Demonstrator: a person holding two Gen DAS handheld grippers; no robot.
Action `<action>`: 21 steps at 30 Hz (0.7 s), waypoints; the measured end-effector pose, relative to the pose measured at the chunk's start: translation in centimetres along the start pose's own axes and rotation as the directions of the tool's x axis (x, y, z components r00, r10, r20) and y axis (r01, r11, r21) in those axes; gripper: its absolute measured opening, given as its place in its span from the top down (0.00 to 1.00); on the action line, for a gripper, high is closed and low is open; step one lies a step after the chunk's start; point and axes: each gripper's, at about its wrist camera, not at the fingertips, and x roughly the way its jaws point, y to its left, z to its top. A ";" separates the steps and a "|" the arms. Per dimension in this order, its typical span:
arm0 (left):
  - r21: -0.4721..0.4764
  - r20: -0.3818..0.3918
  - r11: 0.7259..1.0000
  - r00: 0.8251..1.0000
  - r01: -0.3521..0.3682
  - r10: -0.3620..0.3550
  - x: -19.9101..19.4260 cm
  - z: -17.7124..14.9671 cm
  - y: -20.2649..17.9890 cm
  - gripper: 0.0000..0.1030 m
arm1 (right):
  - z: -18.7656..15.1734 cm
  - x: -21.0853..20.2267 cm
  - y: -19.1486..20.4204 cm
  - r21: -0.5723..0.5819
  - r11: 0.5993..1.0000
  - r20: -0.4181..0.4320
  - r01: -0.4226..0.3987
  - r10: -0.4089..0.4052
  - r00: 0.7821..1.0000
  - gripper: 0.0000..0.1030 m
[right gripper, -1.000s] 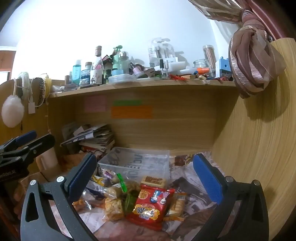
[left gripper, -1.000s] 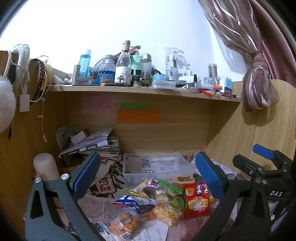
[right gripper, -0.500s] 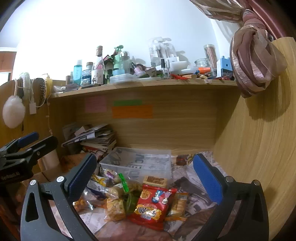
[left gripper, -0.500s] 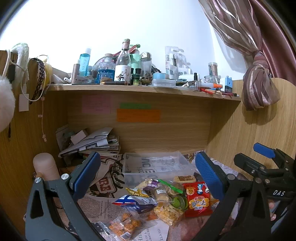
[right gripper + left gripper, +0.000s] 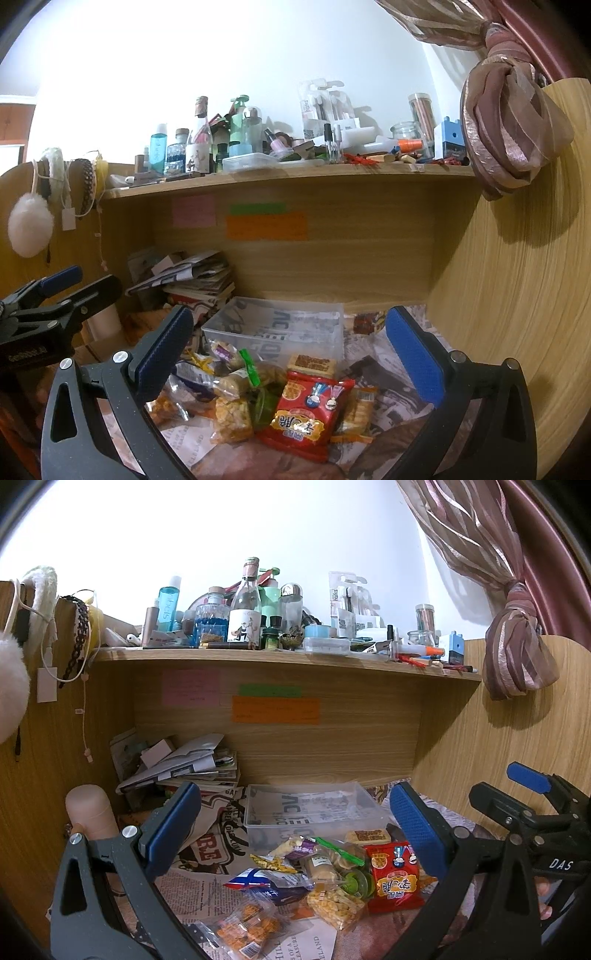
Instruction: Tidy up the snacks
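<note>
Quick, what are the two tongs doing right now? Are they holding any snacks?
Left tongs: open, holding nothing, above the snack pile.
Right tongs: open, holding nothing, above the red snack bag.

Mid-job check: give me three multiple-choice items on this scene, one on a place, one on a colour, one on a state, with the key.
1. Where does the clear plastic bin sit?
A. On the top shelf
B. Behind the snack pile
C. In the left gripper

2. What colour is the largest snack bag nearest the right gripper?
A. Red
B. Black
C. White

3. How are the left gripper fingers?
A. Shut on a bag
B. Shut on nothing
C. Open, holding nothing

Key: B, the bin stands on the newspaper behind the packets; A, its wrapper is red; C, the blue pads stand wide apart.
</note>
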 end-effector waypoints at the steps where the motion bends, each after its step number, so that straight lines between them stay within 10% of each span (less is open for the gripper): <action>1: 0.000 0.001 1.000 1.000 -0.001 0.001 0.0 0.0 0.0 0.00 | 0.0 0.0 0.0 -0.001 1.000 0.000 -0.002 0.002 1.000 0.00; 21: -0.001 -0.001 1.000 1.000 0.001 -0.001 0.0 0.1 0.0 0.00 | -0.1 -0.4 0.3 -0.001 1.000 0.008 -0.002 0.002 1.000 0.00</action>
